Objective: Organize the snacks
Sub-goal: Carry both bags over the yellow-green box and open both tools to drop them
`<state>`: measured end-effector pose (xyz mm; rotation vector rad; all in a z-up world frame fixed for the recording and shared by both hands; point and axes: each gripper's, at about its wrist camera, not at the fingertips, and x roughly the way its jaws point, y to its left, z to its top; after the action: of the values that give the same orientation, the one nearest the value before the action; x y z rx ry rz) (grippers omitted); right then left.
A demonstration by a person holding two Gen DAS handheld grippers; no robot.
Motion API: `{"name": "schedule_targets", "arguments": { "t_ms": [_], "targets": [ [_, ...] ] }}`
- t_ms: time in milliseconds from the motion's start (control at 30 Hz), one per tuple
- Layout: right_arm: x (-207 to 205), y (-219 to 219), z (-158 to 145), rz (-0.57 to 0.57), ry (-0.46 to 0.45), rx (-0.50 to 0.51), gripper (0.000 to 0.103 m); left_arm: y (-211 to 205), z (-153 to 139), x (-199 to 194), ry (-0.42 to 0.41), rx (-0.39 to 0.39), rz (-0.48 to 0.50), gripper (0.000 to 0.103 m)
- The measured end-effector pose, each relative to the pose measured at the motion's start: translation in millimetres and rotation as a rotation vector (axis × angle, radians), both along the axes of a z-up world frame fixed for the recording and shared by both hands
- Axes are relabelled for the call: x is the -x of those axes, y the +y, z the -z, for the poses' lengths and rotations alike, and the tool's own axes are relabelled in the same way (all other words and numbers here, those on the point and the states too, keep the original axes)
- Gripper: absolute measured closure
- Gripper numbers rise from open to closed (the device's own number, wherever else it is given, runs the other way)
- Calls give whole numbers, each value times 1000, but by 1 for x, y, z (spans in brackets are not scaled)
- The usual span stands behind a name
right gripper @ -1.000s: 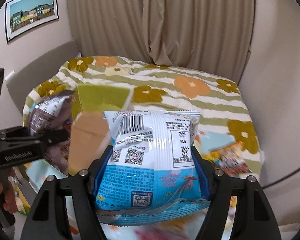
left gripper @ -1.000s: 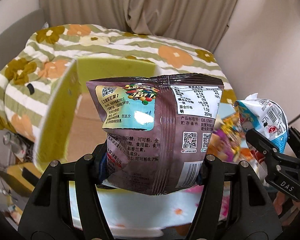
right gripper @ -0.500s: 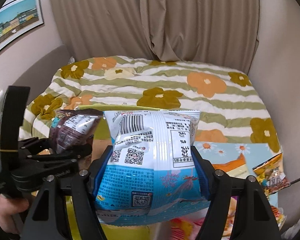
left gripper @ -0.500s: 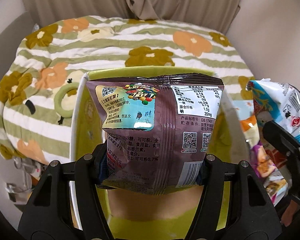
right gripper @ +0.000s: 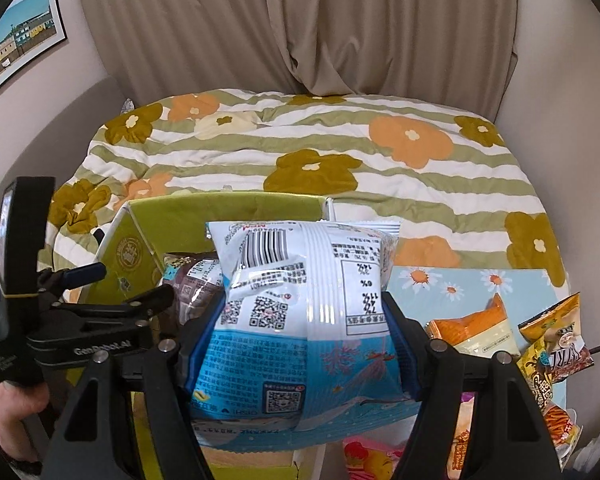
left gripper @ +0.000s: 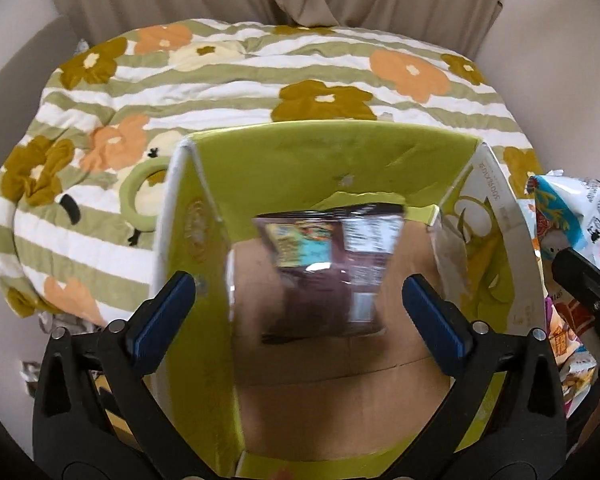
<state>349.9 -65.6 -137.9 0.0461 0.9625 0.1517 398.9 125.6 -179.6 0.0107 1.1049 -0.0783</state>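
Left wrist view: left gripper (left gripper: 298,300) over the green cardboard box (left gripper: 340,152), jaws opening, pads clear of the brown snack bag (left gripper: 328,268), which is blurred inside the box. Right wrist view: right gripper (right gripper: 304,344) pinches the blue-and-white snack bag (right gripper: 304,304) by its sides, beside the box's right wall. Loose snack packets (right gripper: 548,340) lie on the blue mat (right gripper: 452,284) at right.

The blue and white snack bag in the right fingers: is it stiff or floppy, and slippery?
The blue and white snack bag looks puffy and soft: its film creases between the fingers. Probably light. Its glossy surface shows glare, so it may slip if the grip loosens.
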Motion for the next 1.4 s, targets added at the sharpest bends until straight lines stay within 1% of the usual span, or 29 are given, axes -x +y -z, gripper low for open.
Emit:
{"name": "schedule_targets", "arguments": {
  "t_ms": [100, 200, 367, 533, 667, 733, 767, 800, 833, 933, 1033, 1200, 1400],
  "targets": [
    [-2, 1, 3, -21, 14, -11, 35, 10, -5, 10, -2, 13, -23, 1],
    [-6, 3, 3, -41, 12, -8, 34, 16, -7, 22, -1, 16, -45, 1],
    [-13, 15, 0, -83, 12, -36, 33, 26, -13, 35, -5, 17, -72, 1],
    [-28, 39, -5, -159, -8, -38, 33, 35, -19, 44, -17, 13, -101, 1],
    [-43, 56, 3, -198, 11, -42, 33, 40, -22, 47, -20, 3, -120, 1],
    [-52, 62, 12, -205, 34, -59, 31, 43, -23, 49, -21, 0, -127, 1],
    [-54, 63, 15, -204, 35, -68, 23, 44, -22, 49, -21, -2, -130, 1],
    [-57, 64, 18, -201, 41, -76, 7, 45, -22, 50, -20, -5, -132, 1],
    [-58, 65, 22, -200, 50, -77, 2, 46, -21, 50, -18, -6, -134, 1],
    [-54, 64, 26, -201, 48, -65, 1, 49, -17, 51, -8, -8, -137, 1],
    [-50, 65, 31, -205, 69, -60, 1, 51, -10, 53, 5, -5, -144, 1],
    [-45, 65, 29, -214, 75, -50, 1, 53, -8, 55, 8, -1, -146, 1],
    [-37, 65, 14, -206, 47, -46, 1, 54, -24, 59, -29, -9, -132, 1]
  ]
}}
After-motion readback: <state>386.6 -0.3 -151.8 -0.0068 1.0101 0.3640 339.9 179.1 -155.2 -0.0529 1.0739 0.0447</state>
